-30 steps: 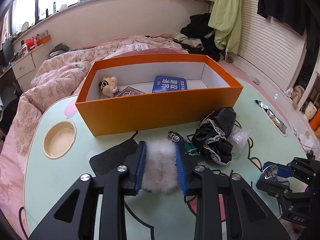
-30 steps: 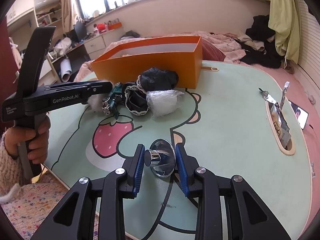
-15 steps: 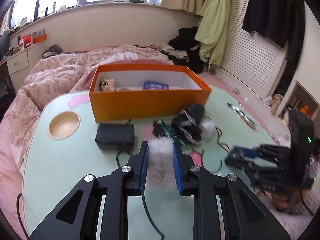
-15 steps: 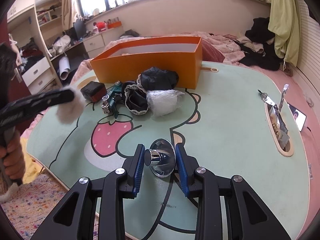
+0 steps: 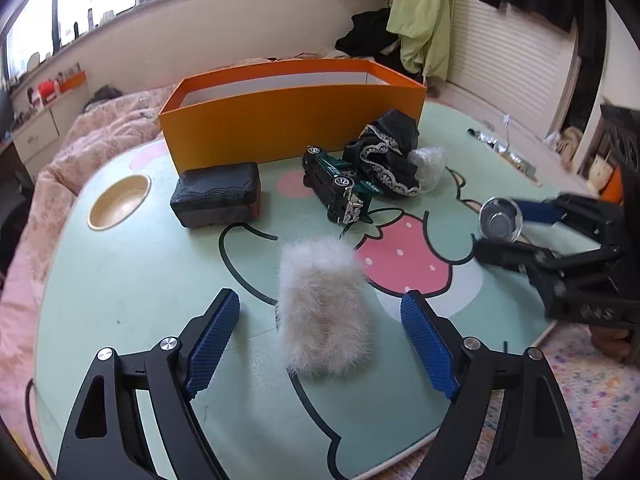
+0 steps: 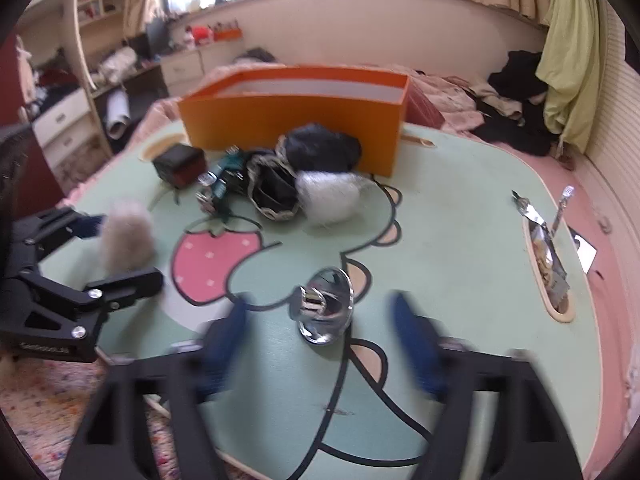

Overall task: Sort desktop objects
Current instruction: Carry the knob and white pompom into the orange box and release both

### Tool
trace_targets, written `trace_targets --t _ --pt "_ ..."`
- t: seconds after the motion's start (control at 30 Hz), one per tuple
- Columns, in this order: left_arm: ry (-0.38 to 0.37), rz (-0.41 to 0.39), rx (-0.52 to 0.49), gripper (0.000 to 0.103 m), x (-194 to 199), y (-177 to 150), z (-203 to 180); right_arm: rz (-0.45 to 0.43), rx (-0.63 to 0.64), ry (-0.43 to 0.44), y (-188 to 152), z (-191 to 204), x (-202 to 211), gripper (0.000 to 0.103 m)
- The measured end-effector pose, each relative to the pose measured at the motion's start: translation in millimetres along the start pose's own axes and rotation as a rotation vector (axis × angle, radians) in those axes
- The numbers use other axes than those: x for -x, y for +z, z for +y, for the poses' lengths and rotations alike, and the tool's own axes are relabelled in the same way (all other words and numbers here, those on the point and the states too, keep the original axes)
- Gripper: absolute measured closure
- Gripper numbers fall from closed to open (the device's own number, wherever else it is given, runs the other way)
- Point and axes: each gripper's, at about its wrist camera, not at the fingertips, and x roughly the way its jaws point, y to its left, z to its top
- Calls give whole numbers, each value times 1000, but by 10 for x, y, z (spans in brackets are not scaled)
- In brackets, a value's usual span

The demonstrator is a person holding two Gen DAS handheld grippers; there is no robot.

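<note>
Looking along the left gripper [image 5: 320, 336], its jaws are opening, the blue pads [image 5: 212, 338] spread wide to either side of the white fur puff [image 5: 324, 308]; the puff sits on the green cartoon table [image 5: 132, 272] in the lower middle of that frame, between the pads and clear of both, so it is released; above it, toward the upper middle, stands the orange box [image 5: 288, 120], with a black case [image 5: 218, 194] just in front of its left end, a green toy car [image 5: 332, 184] tipped on its side to the right of the case, then a black lace cloth [image 5: 386, 156] and a clear plastic bag [image 5: 430, 160] touching it; a round cup recess [image 5: 119, 202] shows at the left of the frame, a thing the other view barely catches.

The right wrist view gives what the left cannot: the right gripper [image 6: 320, 344] from behind, its jaws also opening and blurred, with the shiny metal funnel [image 6: 326, 306] lying on the table between them in the lower middle of the frame, untouched by either pad; at the right edge of that frame a slot in the table [image 6: 548, 264] holds foil packets; at the far left the left gripper appears side-on with the puff between its fingers; the left view in turn shows the right gripper at its right edge, the funnel at its tips.
</note>
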Motion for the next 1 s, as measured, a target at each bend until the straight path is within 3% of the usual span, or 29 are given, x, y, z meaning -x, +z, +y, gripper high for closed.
trace_targets --t 0.27,0.47,0.53,0.57,0.6,0.63,0.67,0.7,0.77,0.87,1.0 --pt "35 -8 46 11 -33 -24 128 5 -12 -13 3 -5 -26 5" --pt "37 -13 46 11 -32 -12 136 4 -13 -13 8 -4 -28 5" --pt "38 -21 47 18 -22 -13 134 3 -9 -16 32 -2 -38 7" --pt "35 -30 44 31 -10 -11 128 -1 -5 -15 53 -2 -46 10" --pt "30 -37 35 46 -5 -6 114 -10 0 -11 82 -6 -57 25" --pt "21 -43 15 53 -6 7 94 -28 9 -4 118 -5 -62 64" --pt "15 -48 -4 71 -14 25 74 -38 19 4 152 4 -67 73" --pt "23 -50 -10 77 -22 42 65 -34 28 5 180 31 -79 75" --pt "40 -44 -8 77 -37 81 66 -33 59 8 196 120 -85 75" --pt "0 -57 16 77 27 146 105 -54 93 25 221 198 -30 75" --pt "-55 -104 73 77 192 433 259 -82 7 93 509 65 38 75"
